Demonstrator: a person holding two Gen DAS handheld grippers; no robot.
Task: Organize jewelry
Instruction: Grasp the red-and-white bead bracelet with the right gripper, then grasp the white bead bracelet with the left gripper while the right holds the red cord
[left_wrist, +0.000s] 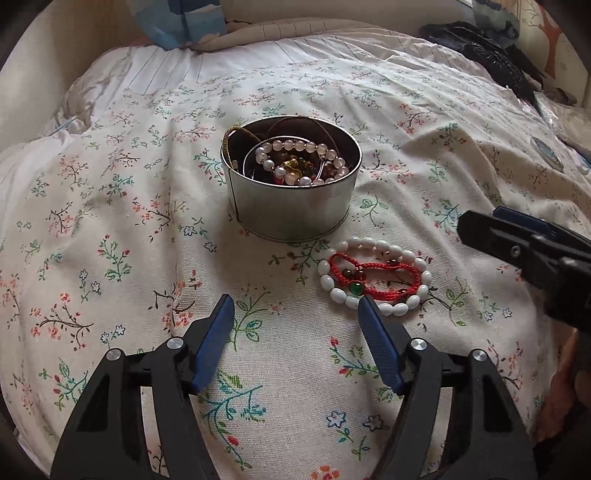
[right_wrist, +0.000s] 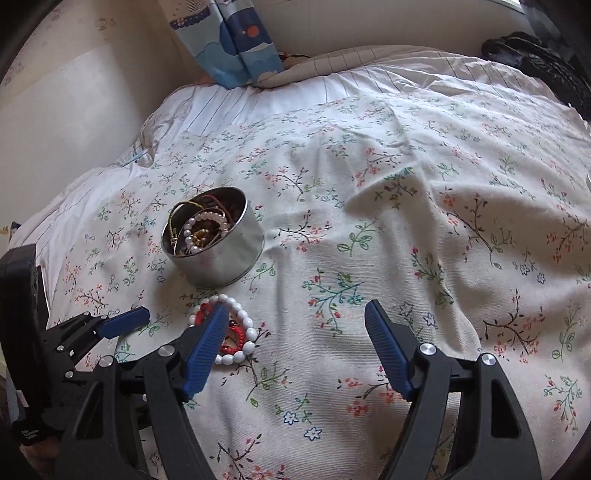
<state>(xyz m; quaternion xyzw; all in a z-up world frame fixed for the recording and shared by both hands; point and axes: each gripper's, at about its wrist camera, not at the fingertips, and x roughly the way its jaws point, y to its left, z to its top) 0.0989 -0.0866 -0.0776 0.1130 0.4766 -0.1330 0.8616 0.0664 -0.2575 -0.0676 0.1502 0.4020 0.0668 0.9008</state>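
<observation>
Bracelets beside my left tongs
Both tongs released; white bead bracelet lies right of centre, right tongs farther.

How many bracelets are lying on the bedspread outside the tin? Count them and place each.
2. The white bead bracelet lies just in front of the tin; the red cord bracelet lies inside its ring. More bracelets fill the tin, so some may be hidden there.

Near arc of the white bead bracelet and most of the red cord bracelet hidden behind the right gripper's left finger, tin's lower jewelry buried, dark bundle at two o'clock cut off, unidentifiable
</observation>
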